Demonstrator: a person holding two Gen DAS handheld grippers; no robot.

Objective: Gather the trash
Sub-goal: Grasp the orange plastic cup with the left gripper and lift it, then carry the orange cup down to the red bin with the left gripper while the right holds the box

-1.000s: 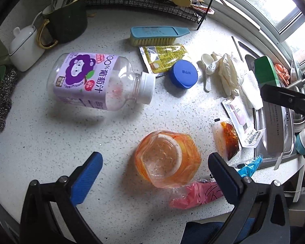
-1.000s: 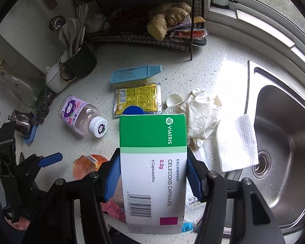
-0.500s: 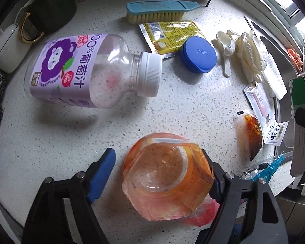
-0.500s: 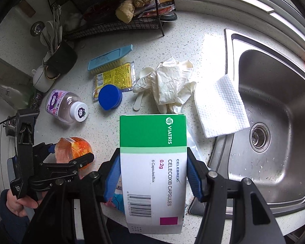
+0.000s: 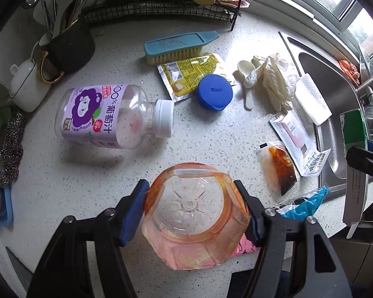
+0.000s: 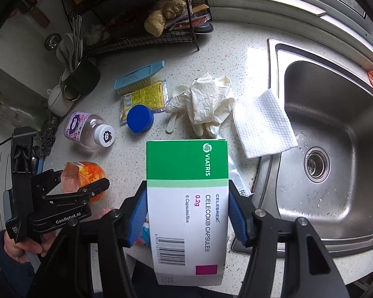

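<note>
My left gripper (image 5: 195, 211) is shut on an orange plastic cup (image 5: 195, 214) and holds it above the counter; the cup also shows in the right wrist view (image 6: 83, 178). My right gripper (image 6: 187, 211) is shut on a green and white medicine box (image 6: 187, 193), which shows edge-on at the right in the left wrist view (image 5: 354, 164). A purple grape juice bottle (image 5: 112, 118) lies on its side. A blue lid (image 5: 215, 92), a yellow packet (image 5: 189, 74), white gloves (image 5: 276, 79), a sauce sachet (image 5: 283, 166) and a pink packet (image 5: 296, 134) lie on the counter.
A steel sink (image 6: 335, 144) is at the right with a white cloth (image 6: 263, 124) on its rim. A blue brush (image 5: 179, 46), a dark utensil mug (image 5: 67, 44), a white teapot (image 5: 27, 87) and a wire rack (image 5: 161, 7) stand at the back.
My left gripper closed on the orange cup and lifted it off the counter. My right gripper still holds the box and shifted little.
</note>
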